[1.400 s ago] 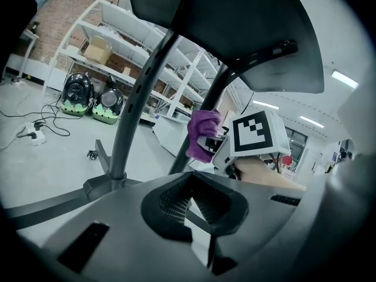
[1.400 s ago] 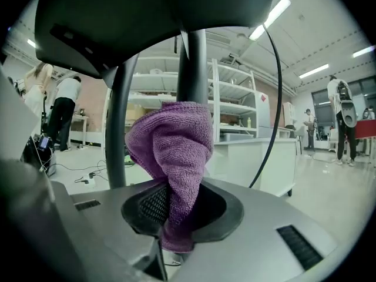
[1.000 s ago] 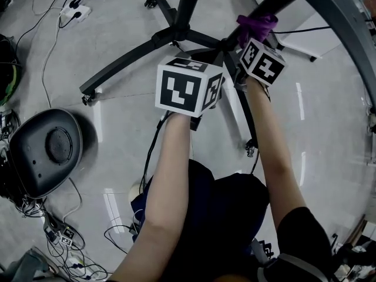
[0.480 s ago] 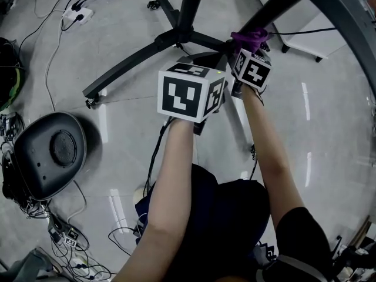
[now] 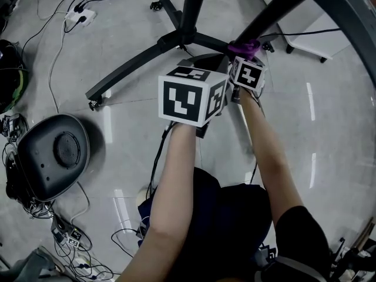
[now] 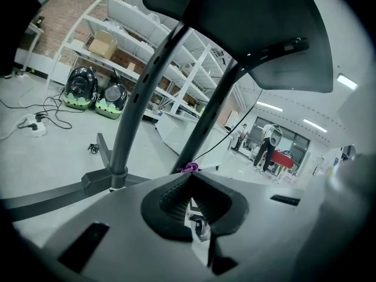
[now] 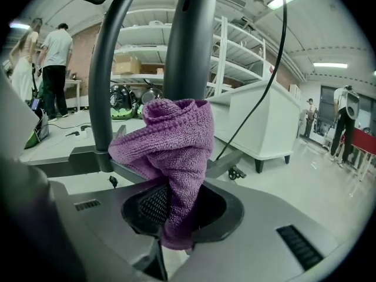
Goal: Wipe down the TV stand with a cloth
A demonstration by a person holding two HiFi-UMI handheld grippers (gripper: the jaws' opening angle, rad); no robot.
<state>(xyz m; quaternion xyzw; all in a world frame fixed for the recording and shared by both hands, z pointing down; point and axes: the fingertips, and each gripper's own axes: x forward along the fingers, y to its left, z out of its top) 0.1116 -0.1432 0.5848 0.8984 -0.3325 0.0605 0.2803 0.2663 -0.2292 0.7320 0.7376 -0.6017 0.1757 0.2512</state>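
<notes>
A purple cloth (image 7: 176, 140) hangs bunched in the closed fingers (image 7: 144, 207) of the right gripper (image 7: 179, 213). Its free upper folds are pressed against a dark pole of the TV stand (image 5: 176, 39). In the head view the cloth (image 5: 245, 46) sits low on the stand's slanted pole, just right of the hub where the legs meet. The cube behind it carries black-and-white square markers.

The left gripper (image 6: 191, 187) hovers just in front of that hub, on the person's side. Its ribbed fingers (image 6: 170, 198) are pressed together at the tips with nothing between them. Its own marker cube (image 5: 191, 94) covers much of it from above.

The stand's legs spread across a pale, glossy floor (image 5: 135, 128) and end in small casters. Left of the stand lies a rounded black case (image 5: 50, 151) amid tangled cables (image 5: 59, 228). A white power strip (image 5: 78, 16) rests farther out, beyond the stand's left leg.

To the stand's right is a white cabinet on wheels (image 7: 264, 122), with a black cable crossing in front of it. Behind the stand run white shelves (image 6: 117, 40) holding cardboard boxes. Two rounded black-and-green objects (image 6: 94, 90) sit on the floor below them. People (image 7: 56, 63) stand well beyond the stand, in the background.
</notes>
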